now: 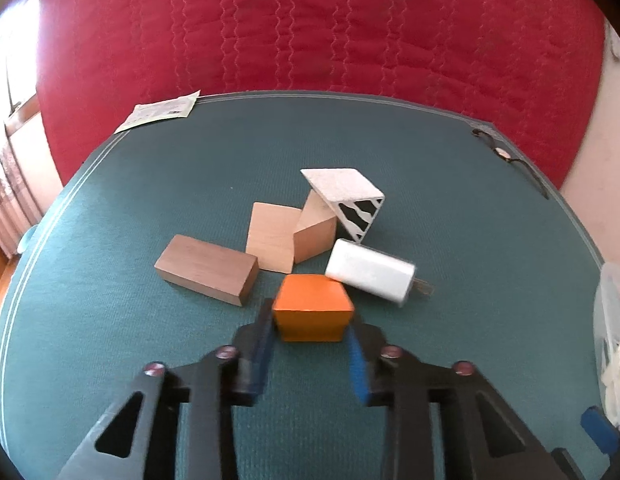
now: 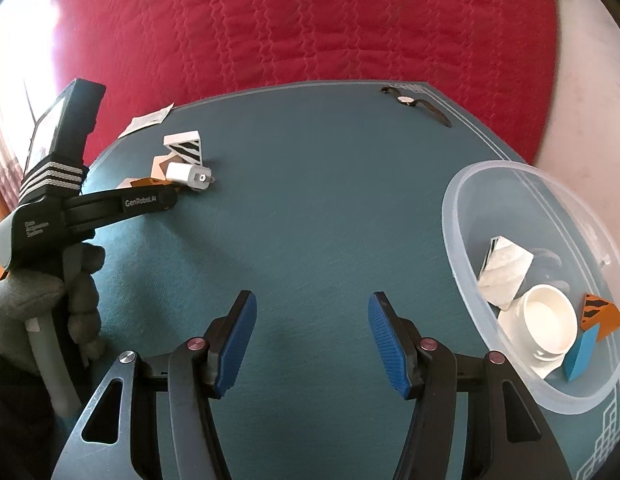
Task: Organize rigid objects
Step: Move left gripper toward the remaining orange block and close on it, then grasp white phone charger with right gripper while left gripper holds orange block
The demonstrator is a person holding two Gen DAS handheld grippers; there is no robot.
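In my left wrist view, low centre, my left gripper [image 1: 312, 330] holds the orange block [image 1: 312, 306], a blue pad pressed to each side. Just beyond it on the green bench [image 1: 110, 320] lie a dark wooden block [image 1: 208, 274] at centre left and a white charger [image 1: 370, 272] at centre right, then two pale wooden pieces [image 1: 290, 236] and a white striped profile [image 1: 346, 200] leaning on them. In my right wrist view, my right gripper [image 2: 312, 340] is spread wide over bare bench, gripping nothing. At lower right sits the clear bowl [image 2: 462, 208], holding a white cup [image 2: 548, 322] and some blocks. A watch [image 2: 406, 100] lies at the far edge.
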